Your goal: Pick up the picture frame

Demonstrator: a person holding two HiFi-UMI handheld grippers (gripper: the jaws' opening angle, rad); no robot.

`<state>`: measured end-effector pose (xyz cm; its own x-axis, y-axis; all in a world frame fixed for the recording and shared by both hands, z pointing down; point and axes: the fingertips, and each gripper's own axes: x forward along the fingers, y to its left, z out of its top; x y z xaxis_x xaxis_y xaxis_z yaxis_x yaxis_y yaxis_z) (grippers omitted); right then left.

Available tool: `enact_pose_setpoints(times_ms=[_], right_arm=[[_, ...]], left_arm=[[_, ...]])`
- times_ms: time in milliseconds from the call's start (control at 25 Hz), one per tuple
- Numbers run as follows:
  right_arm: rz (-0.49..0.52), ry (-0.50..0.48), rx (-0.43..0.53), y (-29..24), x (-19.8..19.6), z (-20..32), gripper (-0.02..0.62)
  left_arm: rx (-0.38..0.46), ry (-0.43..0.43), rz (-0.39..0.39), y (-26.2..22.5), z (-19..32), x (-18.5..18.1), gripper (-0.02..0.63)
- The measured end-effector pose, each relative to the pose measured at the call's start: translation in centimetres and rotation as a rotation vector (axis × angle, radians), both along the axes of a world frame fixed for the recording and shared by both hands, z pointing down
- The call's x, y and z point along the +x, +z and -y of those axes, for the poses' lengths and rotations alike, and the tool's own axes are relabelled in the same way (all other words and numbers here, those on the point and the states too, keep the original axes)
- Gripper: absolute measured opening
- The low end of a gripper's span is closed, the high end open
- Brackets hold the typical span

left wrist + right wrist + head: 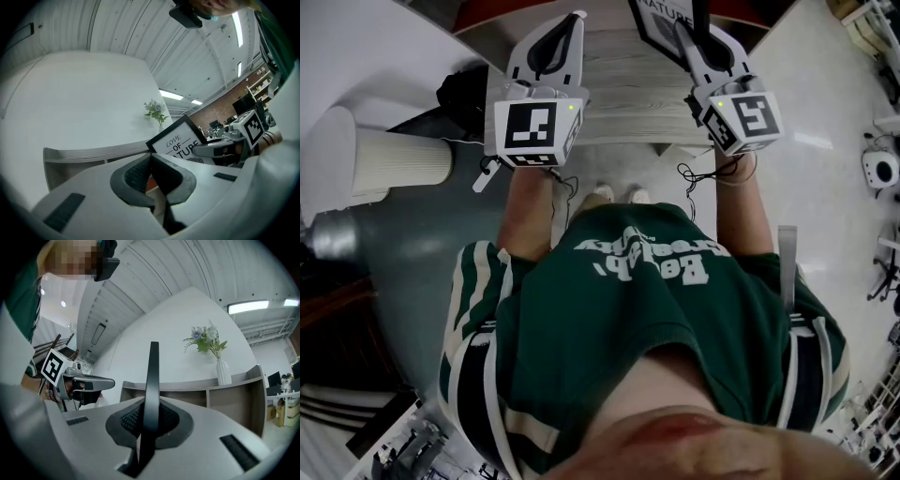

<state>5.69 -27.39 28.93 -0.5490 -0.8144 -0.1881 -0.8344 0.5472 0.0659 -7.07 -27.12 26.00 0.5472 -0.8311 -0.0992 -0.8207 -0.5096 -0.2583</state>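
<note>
The picture frame (179,139) is black with a white print reading "LOVE OF NATURE". It stands tilted, lifted off the wooden shelf (628,94). My right gripper (151,414) is shut on the frame's edge, which shows edge-on as a thin black bar (153,376) between the pads. In the head view the frame (656,23) sits at the top edge with my right gripper (684,33) clamped on it. My left gripper (575,19) hovers to the left of the frame. Its pads (136,174) meet with nothing between them, so my left gripper (150,159) is shut and holds nothing.
A white vase (224,372) with flowers (156,110) stands on the shelf top (187,384) against a white wall. A ribbed white cylinder (398,161) lies at the left and a dark bag (461,89) behind it. White equipment (881,169) sits on the floor at the right.
</note>
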Motion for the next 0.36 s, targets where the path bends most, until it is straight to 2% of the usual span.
enact_pose_setpoints(times_ms=[360], right_arm=[[-0.038, -0.008, 0.036, -1.6, 0.0, -0.9, 0.043]], left_arm=[[-0.003, 0.005, 0.003, -0.3, -0.5, 0.8, 0.018]])
